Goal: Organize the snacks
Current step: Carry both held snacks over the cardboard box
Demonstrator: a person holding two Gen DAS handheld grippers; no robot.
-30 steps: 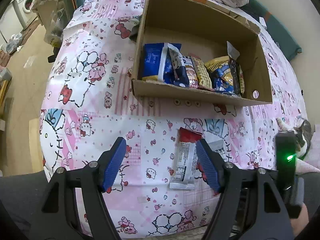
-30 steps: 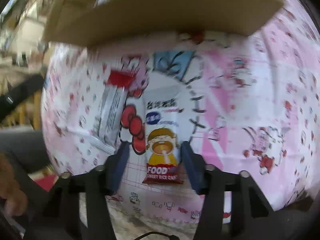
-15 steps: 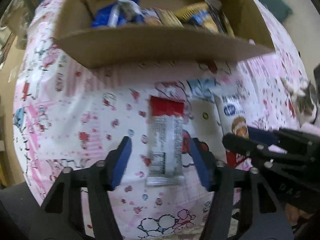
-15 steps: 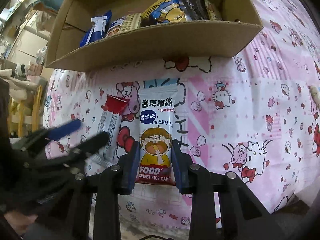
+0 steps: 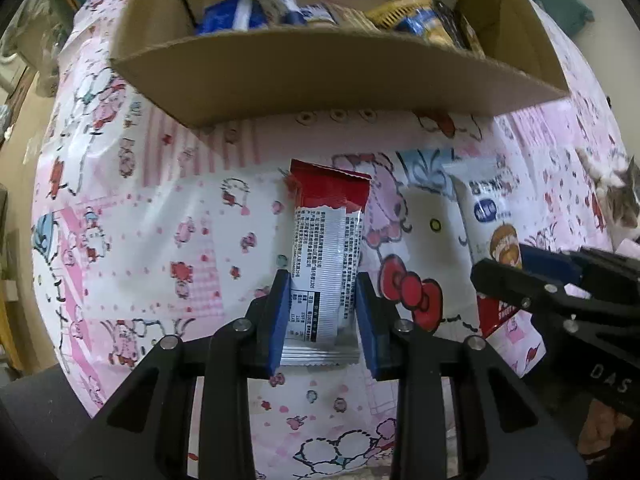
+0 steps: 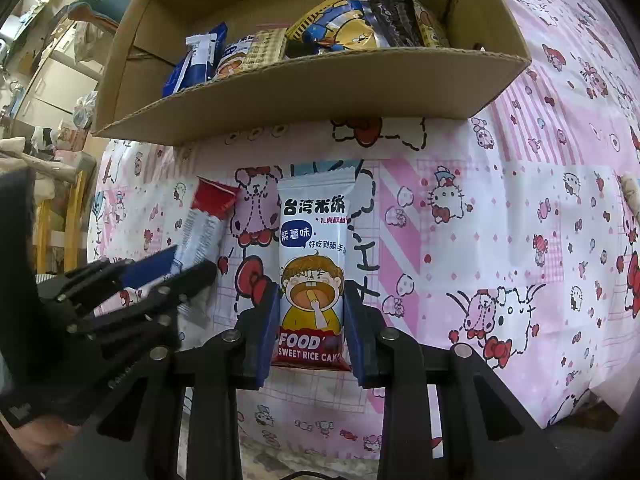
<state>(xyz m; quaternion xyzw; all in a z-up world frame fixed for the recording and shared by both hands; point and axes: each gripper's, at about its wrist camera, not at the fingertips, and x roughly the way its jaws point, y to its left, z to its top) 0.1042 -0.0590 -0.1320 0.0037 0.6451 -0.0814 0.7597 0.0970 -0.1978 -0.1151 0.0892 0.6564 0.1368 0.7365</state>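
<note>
Left claw (image 5: 322, 320): your jaws have just been closing and now pinch the red-topped bar (image 5: 326, 264) flat on the cloth; light, crinkly, slippery, so grip its lower end. Right claw (image 6: 310, 330) clamps the rice cake (image 6: 312, 276) low down; brittle, keep pressure gentle.

Even indoor light, fisheye-warped edges

pink cartoon-print cloth (image 5: 168, 208), plain brown cardboard box (image 5: 320, 68), red-and-silver snack packet (image 5: 326, 264), white rice cake packet (image 6: 314, 264) with red base
</note>
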